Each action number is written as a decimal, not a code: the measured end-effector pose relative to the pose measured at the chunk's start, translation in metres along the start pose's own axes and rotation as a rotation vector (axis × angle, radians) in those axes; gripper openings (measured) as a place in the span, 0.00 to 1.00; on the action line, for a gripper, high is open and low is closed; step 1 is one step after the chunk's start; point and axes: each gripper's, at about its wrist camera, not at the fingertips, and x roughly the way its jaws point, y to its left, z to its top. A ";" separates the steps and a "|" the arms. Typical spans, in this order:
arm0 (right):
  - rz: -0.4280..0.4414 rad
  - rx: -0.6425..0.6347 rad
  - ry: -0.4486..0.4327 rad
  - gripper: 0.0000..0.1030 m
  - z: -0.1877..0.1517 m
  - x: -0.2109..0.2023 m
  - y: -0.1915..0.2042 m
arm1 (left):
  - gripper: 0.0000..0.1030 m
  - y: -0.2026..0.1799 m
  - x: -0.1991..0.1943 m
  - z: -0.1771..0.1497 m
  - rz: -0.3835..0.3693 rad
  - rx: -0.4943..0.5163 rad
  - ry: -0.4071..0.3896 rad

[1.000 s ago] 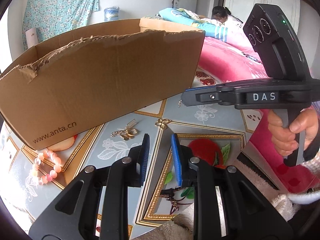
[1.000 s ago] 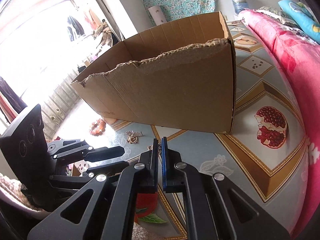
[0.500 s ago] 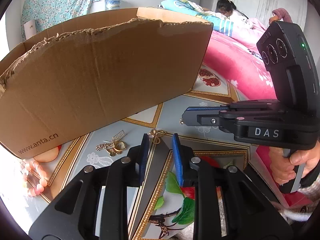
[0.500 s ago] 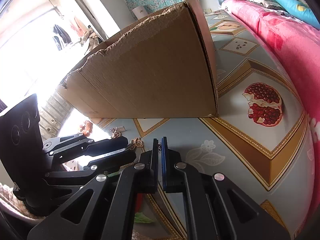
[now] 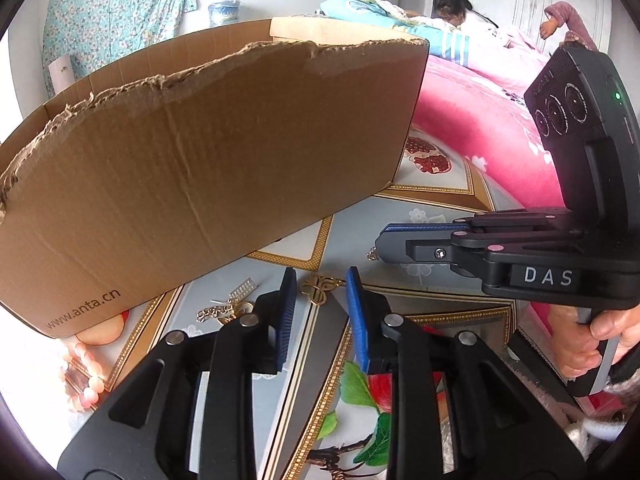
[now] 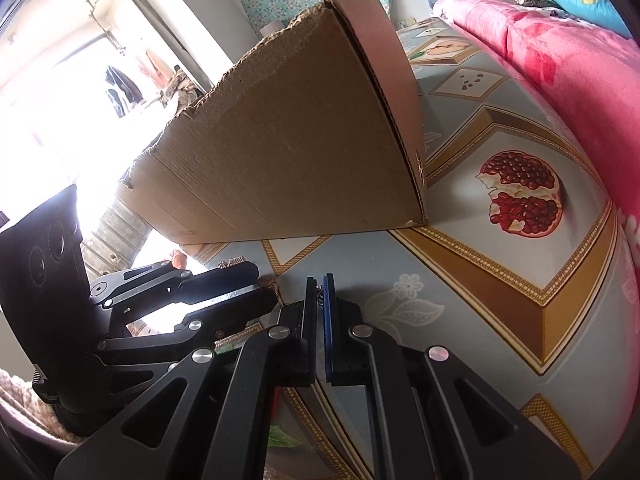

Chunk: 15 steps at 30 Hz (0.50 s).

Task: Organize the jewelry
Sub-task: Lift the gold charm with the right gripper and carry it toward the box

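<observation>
A big cardboard box (image 5: 208,168) stands on the patterned table; it also shows in the right wrist view (image 6: 296,152). My left gripper (image 5: 320,280) is open, its tips on either side of a gold knot-shaped piece (image 5: 318,288) on the cloth. Left of it lies a gold chain with a ring and a small comb-like clip (image 5: 228,306). A pink bead bracelet (image 5: 82,380) lies at the far left. My right gripper (image 6: 320,286) is shut on a small silver chain piece (image 6: 320,296), also seen at its tip in the left wrist view (image 5: 374,254).
A pink quilt (image 5: 492,140) covers the bed along the table's right side, with a person (image 5: 460,16) behind it. The tablecloth (image 6: 500,272) has pomegranate prints. The box fills the far side of the table.
My left gripper has moved forward and down until its open fingers flank the gold knot piece. The right gripper stayed shut on its chain and drifted closer to the box corner.
</observation>
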 end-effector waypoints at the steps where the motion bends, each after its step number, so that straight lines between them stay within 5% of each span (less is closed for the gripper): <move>1: 0.002 0.001 -0.001 0.03 0.000 0.000 0.000 | 0.26 -0.001 0.000 0.000 0.004 0.007 0.001; 15: -0.002 -0.018 -0.026 0.03 -0.004 -0.002 -0.003 | 0.30 -0.007 0.004 0.007 0.064 0.025 0.036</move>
